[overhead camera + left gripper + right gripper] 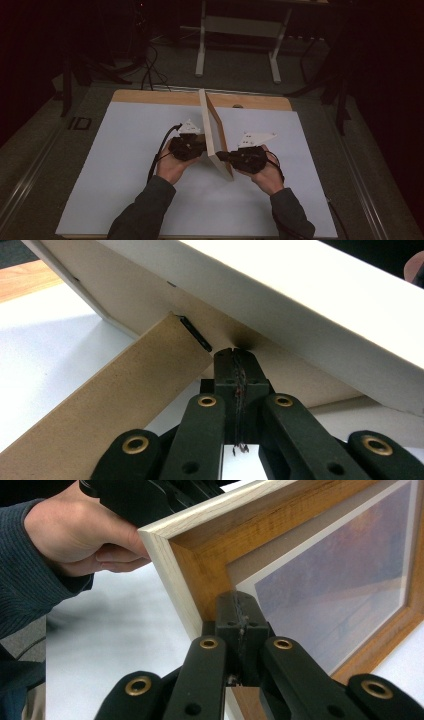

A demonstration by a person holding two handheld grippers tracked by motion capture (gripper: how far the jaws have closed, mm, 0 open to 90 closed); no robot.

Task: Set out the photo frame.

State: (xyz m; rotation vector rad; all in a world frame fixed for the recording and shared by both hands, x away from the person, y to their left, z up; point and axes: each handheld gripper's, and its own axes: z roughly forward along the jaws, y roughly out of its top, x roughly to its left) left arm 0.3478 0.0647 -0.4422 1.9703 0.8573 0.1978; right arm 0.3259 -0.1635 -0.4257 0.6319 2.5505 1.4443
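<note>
The picture frame (216,135) stands on the white tabletop (125,165), its back stand (107,395) already unfolded. Both jaws are clenched: the left hand-held gripper (235,356) presses its back, the right hand-held gripper (240,602) its front. Probably only letting go remains.

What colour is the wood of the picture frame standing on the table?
The wooden picture frame is pale cream on its outer edge and warm orange-brown inside, clearest in the right gripper view.

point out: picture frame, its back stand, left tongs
picture frame (200,565): right gripper view, wooden corner.
back stand (115,390): left gripper view, brown board face.
left tongs (236,357): left gripper view, shut tips.
</note>
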